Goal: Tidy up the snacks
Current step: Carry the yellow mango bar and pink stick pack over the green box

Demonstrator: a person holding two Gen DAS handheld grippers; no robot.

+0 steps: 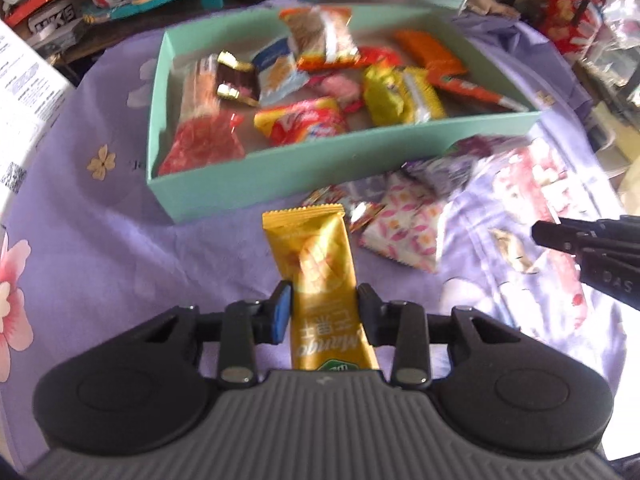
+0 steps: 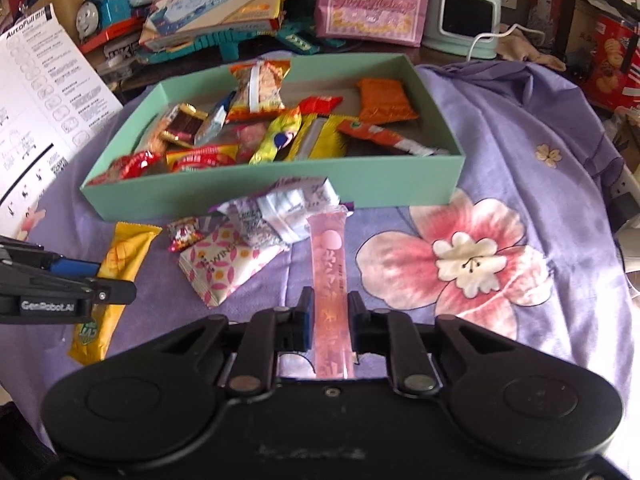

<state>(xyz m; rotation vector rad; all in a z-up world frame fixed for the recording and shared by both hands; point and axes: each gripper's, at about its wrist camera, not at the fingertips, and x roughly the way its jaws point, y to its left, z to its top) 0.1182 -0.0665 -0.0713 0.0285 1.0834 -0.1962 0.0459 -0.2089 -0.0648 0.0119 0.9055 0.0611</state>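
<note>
A: What do we hold in our left gripper [image 1: 324,312]?

B: A yellow mango snack bar [image 1: 320,280], clamped between the two pads and pointing straight ahead of the jaws. In the right wrist view the same bar [image 2: 116,272] shows far to our left, with the left gripper [image 2: 96,284] closed across its middle.

A: And our right gripper [image 2: 327,320]?

B: Its jaws are pressed together on a slim, clear pink snack stick [image 2: 330,280], which runs forward from the fingers.

A: What lies just past the two held snacks?

B: A small loose heap: a white packet with a pink and orange pattern [image 2: 228,264], a tiny red wrapped candy [image 2: 184,234] to its left, and crumpled silver and purple wrappers [image 2: 280,208] behind it, touching the box wall.

A: And farther ahead?

B: A mint green box [image 2: 256,196], open at the top, holding many snacks: red, yellow and orange packets [image 2: 384,102] among them. From the left gripper the box [image 1: 280,168] sits ahead and slightly left.

A: What is under it all?

B: A lilac cloth with pink flowers [image 2: 540,128]. To the right of our right gripper one big flower is printed. Beyond the box stand a blue toy train [image 2: 104,12] and a pink gift bag [image 2: 372,0].
</note>
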